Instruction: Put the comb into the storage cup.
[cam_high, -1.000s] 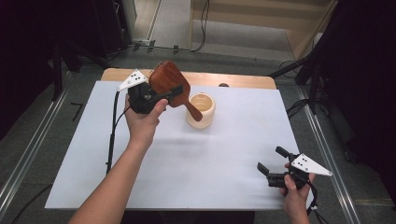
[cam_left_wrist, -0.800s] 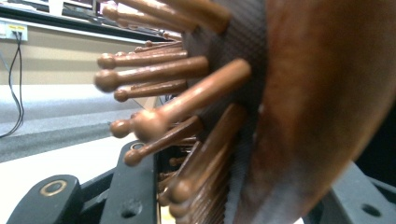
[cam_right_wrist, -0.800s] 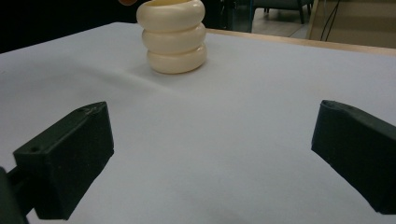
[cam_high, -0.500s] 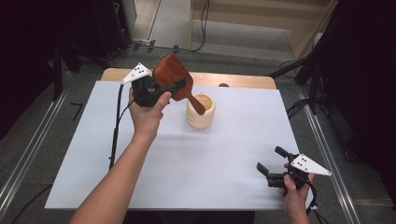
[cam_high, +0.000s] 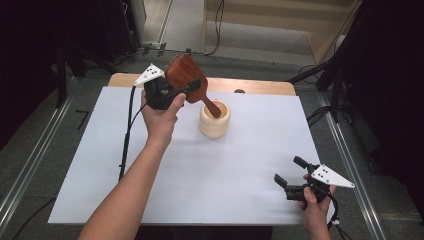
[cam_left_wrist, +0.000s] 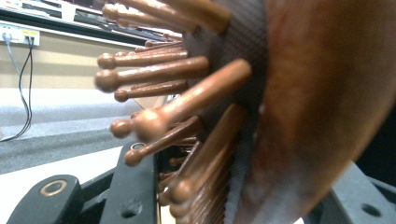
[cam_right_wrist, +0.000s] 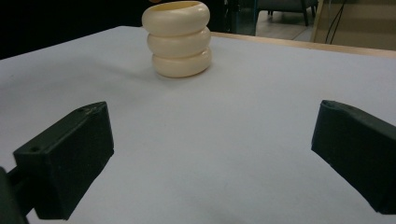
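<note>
High view first: a reddish-brown wooden hairbrush (cam_high: 187, 80) with a broad, rounded paddle head and a slim handle is clamped by its head in the left gripper (cam_high: 175, 95), which is raised over the far left part of the white table sheet (cam_high: 200, 170). The brush's long axis is tilted, the head up and to the left, the handle slanting down to the right, so that the handle's tip is seen inside the mouth of a cream holder (cam_high: 215, 120) shaped as three stacked, smooth rounded rings. The right gripper (cam_high: 295, 175) is held low at the near right corner of the sheet, well apart from brush and holder, its jaws spread wide with nothing between them.

Left gripper view: the brush head (cam_left_wrist: 308, 112) is seen very close, between the black jaws. A glossy, smoothly curved wooden back is shown at the right, a dark, finely textured cushion beside it, and round-tipped wooden pins (cam_left_wrist: 177, 74) are pointed leftward. The jaws are closed firmly on the head.

Right gripper view: the two matte black jaws are set far apart over the bare white sheet (cam_right_wrist: 224, 154). The ringed cream holder (cam_right_wrist: 180, 39) stands upright farther off.
</note>
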